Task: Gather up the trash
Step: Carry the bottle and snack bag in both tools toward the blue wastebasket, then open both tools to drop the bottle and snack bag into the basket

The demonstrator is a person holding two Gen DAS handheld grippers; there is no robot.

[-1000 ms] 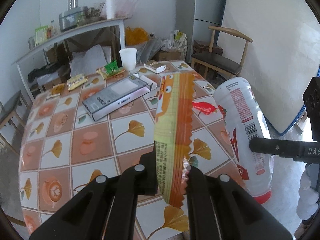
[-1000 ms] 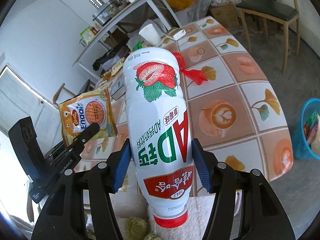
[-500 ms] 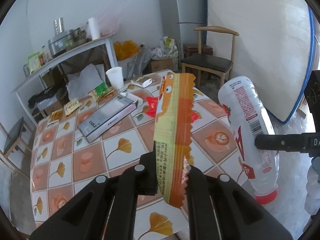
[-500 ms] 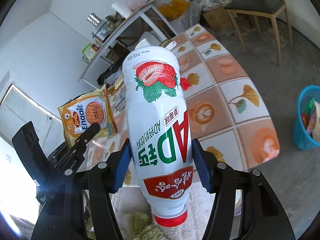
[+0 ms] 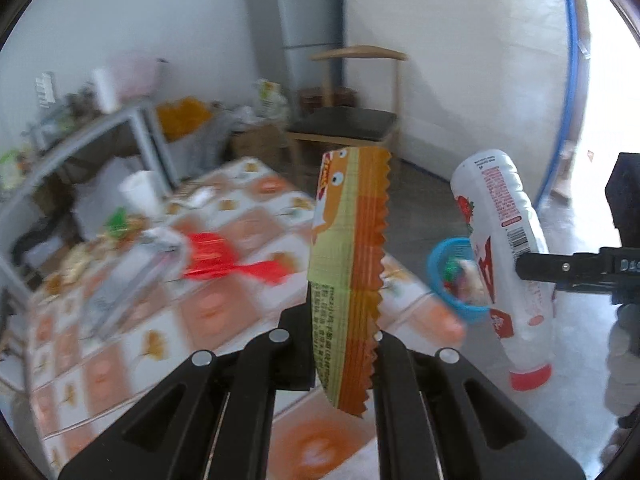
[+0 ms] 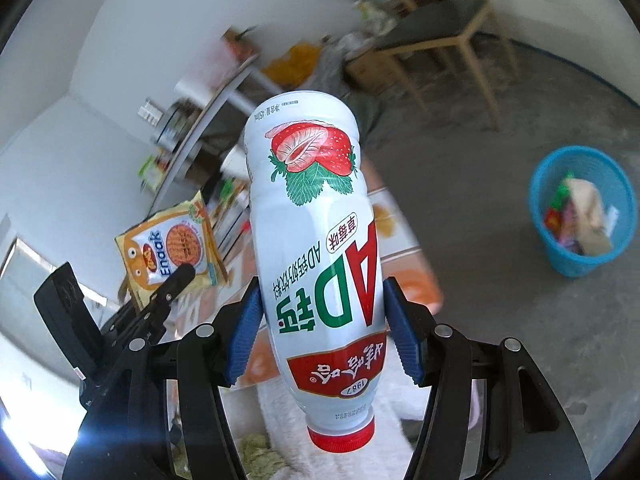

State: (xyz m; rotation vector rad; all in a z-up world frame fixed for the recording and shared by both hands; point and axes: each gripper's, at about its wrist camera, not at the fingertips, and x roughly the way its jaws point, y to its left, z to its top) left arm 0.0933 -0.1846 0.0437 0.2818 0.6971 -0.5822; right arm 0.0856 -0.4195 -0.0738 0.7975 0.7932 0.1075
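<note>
- The left black plastic two-finger gripper (image 5: 342, 344) has flat arms with round silver screws.
- The right black plastic two-finger gripper (image 6: 322, 332) has ridged blue pads (image 6: 244, 332) and silver screws.

Two close wrist views above table (image 5: 248, 240) edge, both sharing blue basket (image 6: 576, 256).

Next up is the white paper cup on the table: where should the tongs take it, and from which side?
Take the paper cup across its side wall near the rim, coming in level from the open tabletop side. It appears upright and round, so opposite walls suit two fingers. The view is blurred, so confirm before closing.
</note>
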